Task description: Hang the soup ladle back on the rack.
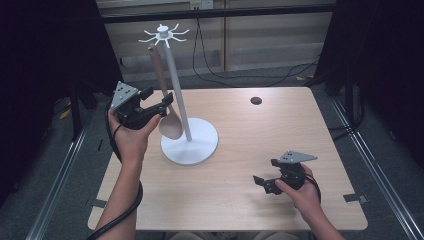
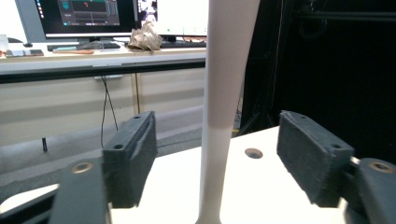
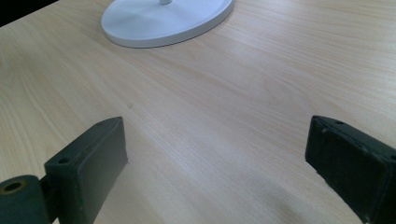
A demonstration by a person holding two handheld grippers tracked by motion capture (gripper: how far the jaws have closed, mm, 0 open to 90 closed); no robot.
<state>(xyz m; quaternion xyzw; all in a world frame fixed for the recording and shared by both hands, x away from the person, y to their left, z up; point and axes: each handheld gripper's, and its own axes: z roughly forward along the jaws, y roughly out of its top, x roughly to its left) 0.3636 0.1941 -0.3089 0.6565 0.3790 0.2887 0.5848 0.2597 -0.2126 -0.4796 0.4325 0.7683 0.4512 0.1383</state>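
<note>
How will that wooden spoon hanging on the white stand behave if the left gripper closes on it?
The wooden spoon looks rigid, so it should not flex. It hangs from a hook on the stand, so it will probably swing. The left gripper, open around it, likely grips its rounded handle well.

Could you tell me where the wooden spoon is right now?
In the high view the wooden spoon hangs from the white stand, at table left, beside the open left gripper.

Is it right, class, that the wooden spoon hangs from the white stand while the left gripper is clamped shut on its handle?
Not quite. The wooden spoon does hang from the white stand, but the left gripper is open: the left gripper view shows its jaws spread either side of the handle, not touching.
</note>
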